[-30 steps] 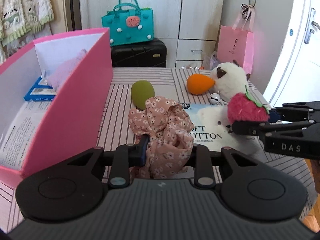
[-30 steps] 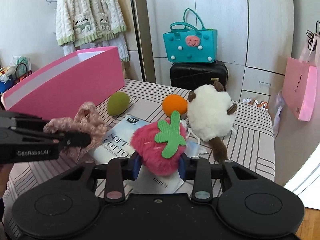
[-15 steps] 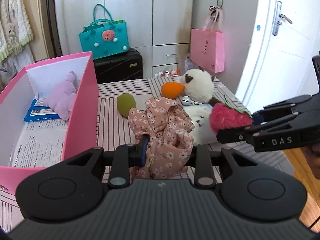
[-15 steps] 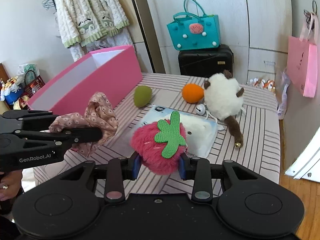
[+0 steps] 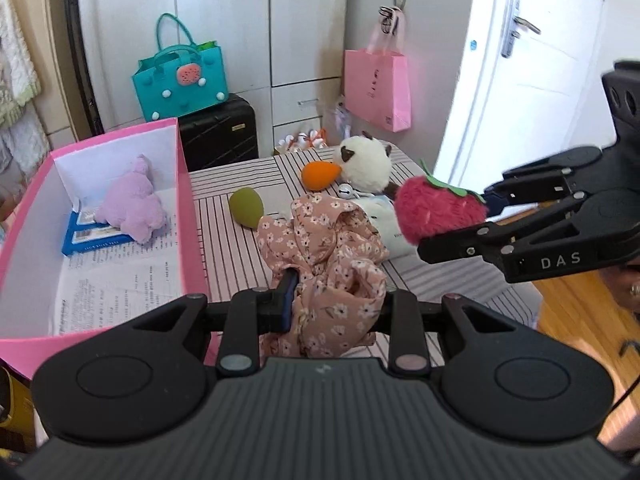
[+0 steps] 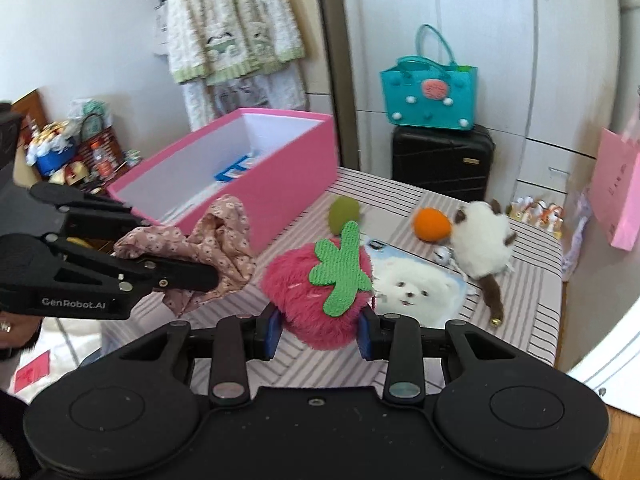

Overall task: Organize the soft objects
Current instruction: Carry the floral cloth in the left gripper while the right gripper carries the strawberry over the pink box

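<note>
Reading "DAS": right gripper (image 5: pixel 440 224)

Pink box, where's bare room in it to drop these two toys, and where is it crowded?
In the pink box, the near half is bare paper lining. The far end is crowded: a purple plush lies on blue packets. On the striped table, a strip between the box wall and the green ball is bare.

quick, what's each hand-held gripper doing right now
Left hand-held gripper: closed on the floral cloth.
Right hand-held gripper: closed on the strawberry plush.
</note>
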### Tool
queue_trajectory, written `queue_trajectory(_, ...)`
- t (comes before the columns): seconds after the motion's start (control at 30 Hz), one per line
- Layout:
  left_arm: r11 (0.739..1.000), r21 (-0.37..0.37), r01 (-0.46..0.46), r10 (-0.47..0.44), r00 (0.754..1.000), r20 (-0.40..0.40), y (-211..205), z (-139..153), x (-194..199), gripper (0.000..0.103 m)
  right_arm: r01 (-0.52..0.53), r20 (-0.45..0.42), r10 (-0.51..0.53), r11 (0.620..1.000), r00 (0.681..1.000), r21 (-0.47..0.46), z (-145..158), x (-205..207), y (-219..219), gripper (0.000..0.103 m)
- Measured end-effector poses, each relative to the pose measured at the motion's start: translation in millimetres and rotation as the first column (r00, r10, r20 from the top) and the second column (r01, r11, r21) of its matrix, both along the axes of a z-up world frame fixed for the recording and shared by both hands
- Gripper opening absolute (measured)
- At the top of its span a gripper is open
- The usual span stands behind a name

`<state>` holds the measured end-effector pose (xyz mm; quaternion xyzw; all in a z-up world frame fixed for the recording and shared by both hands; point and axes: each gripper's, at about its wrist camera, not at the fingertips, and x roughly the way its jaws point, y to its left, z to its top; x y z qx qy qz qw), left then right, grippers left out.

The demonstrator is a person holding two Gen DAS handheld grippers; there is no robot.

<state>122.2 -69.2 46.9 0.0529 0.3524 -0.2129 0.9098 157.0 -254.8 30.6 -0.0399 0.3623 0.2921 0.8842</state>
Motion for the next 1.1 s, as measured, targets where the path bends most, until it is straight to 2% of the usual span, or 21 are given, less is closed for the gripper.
queue_trajectory(0.13, 0.999, 0.006, 0.053, -0.053, 0.998, -0.030, 8.0, 12.1, -7.6, 0.027, -0.055, -0.043, 0.057, 0.998, 0.997, 0.039, 12.1, -2.2, 9.4, 0.042)
queue_trajectory(0.23, 0.998, -0.005, 0.064, -0.064, 0.998, -0.023, 18.7, 17.4, -13.9, 0.027, -0.078, -0.034, 0.080, 0.996, 0.996, 0.040, 20.2, -5.2, 18.0, 0.042)
queue_trajectory(0.53, 1.000, -0.001, -0.004, 0.004, 1.000, 0.021, 67.0, 33.5, -21.7, 0.027, -0.147, -0.012, 0.148, 0.988, 0.989, 0.034, 40.9, -10.1, 52.5, 0.042)
queue_trajectory(0.77, 0.999, -0.007, -0.034, 0.034, 0.998, 0.049, 101.7, 49.5, -23.0, 0.027, -0.212, 0.046, 0.211, 0.977, 0.976, 0.027, 58.5, -4.8, 85.6, 0.042)
queue_trajectory(0.87, 0.999, 0.003, -0.042, 0.042, 0.998, 0.053, 113.7, 53.4, -17.3, 0.027, -0.231, 0.073, 0.229, 0.973, 0.971, 0.024, 63.5, 4.3, 99.5, 0.046)
queue_trajectory(1.03, 0.994, 0.021, -0.103, 0.101, 0.991, 0.092, 133.4, 46.6, 1.6, 0.027, -0.240, 0.120, 0.234, 0.970, 0.965, 0.033, 62.8, 28.9, 119.9, 0.046)
queue_trajectory(1.1, 0.992, 0.004, -0.126, 0.125, 0.990, 0.070, 144.1, 38.3, 15.4, 0.027, -0.241, 0.124, 0.236, 0.970, 0.964, 0.026, 59.4, 41.8, 127.6, 0.045)
